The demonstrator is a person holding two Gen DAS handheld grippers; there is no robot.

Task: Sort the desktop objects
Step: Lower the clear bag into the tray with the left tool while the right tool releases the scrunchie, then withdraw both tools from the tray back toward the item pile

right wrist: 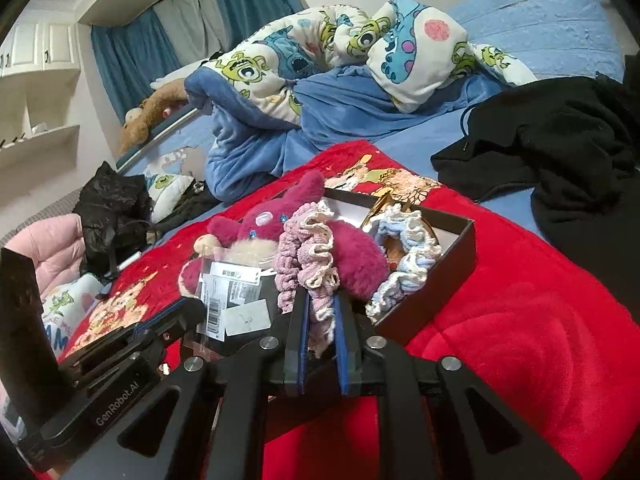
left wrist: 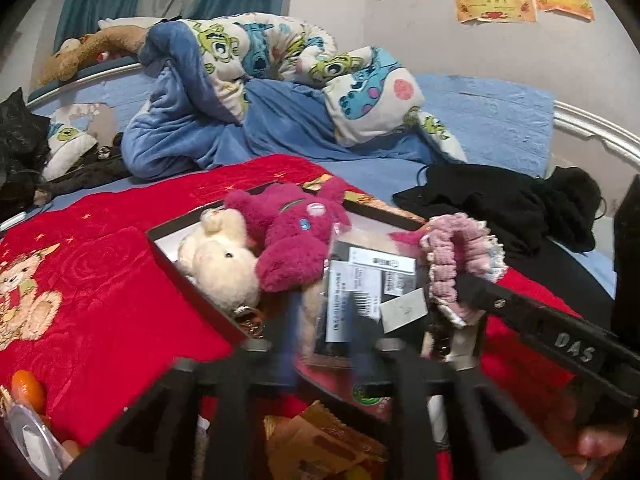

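A shallow black box (left wrist: pixel 176 258) (right wrist: pixel 440 280) lies on the red blanket and holds a magenta and cream plush toy (left wrist: pixel 288 232) (right wrist: pixel 352 248) and a blue-white scrunchie (right wrist: pixel 404 252). My right gripper (right wrist: pixel 322 304) is shut on a pink scrunchie (right wrist: pixel 308 256) (left wrist: pixel 460 252) and holds it over the box's near edge. It reaches in from the right in the left wrist view (left wrist: pixel 464 284). My left gripper (left wrist: pixel 328 312) (right wrist: pixel 172 320) looks blurred, with its fingers apart. A clear labelled packet (left wrist: pixel 360 280) (right wrist: pixel 232 292) lies at its tips, over the box's near corner.
The red blanket (left wrist: pixel 100 280) covers the near bed. A black garment (left wrist: pixel 500 200) lies to the right, with a blue cartoon quilt (left wrist: pixel 280 60) behind. A black plastic bag (right wrist: pixel 112 216) sits far left. An orange item (left wrist: pixel 28 392) and brown packets (left wrist: pixel 320 440) lie close under the left gripper.
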